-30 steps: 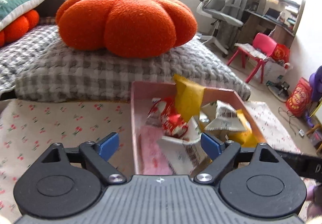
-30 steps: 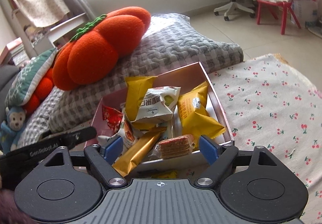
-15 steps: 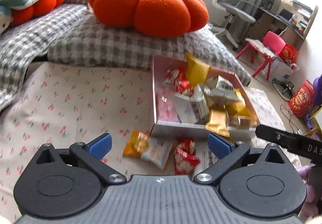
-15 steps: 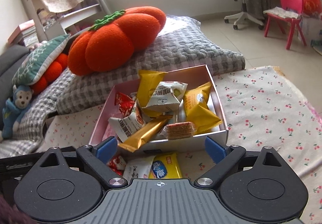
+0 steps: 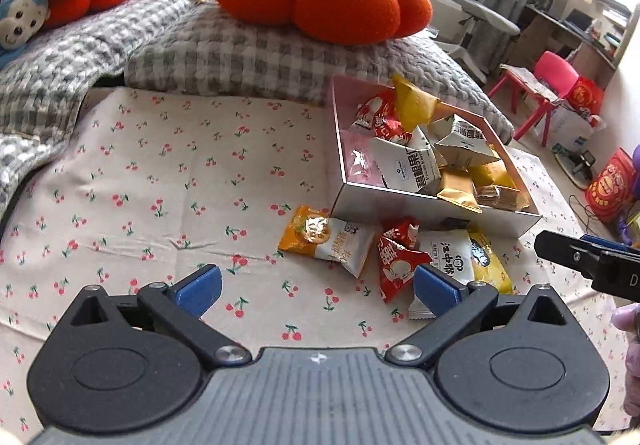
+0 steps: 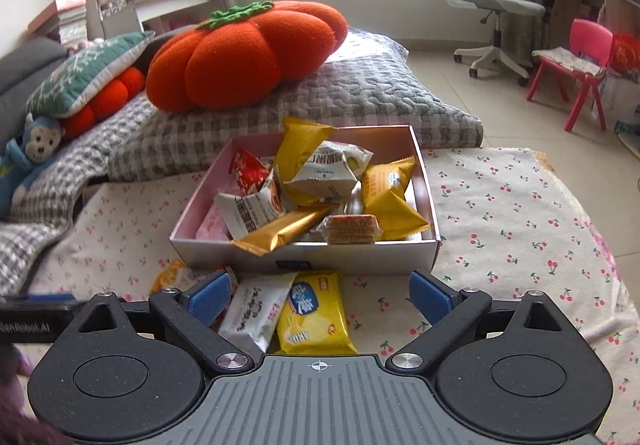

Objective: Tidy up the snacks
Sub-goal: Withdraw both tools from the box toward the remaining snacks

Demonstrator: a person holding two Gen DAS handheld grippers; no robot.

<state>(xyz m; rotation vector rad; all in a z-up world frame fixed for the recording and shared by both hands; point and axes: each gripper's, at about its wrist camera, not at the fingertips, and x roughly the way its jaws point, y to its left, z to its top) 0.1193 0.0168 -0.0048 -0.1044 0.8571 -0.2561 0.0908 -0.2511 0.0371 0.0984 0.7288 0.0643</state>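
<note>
- The left gripper (image 5: pixel 316 291) has its blue-padded jaws spread wide after just opening, with only the cherry-print cloth (image 5: pixel 160 181) between them.
- Its right pad touches, or hides, the edge of a red snack packet (image 5: pixel 394 263); an orange-and-white packet (image 5: pixel 326 239) lies ahead of the gap.
- The right gripper (image 6: pixel 320 295) has also just opened wide. A white packet (image 6: pixel 256 311) and a yellow packet (image 6: pixel 314 311) lie between its jaws, not pinched.
- The pale cardboard box (image 6: pixel 360 255), full of snacks, stands just beyond both jaws.
</note>
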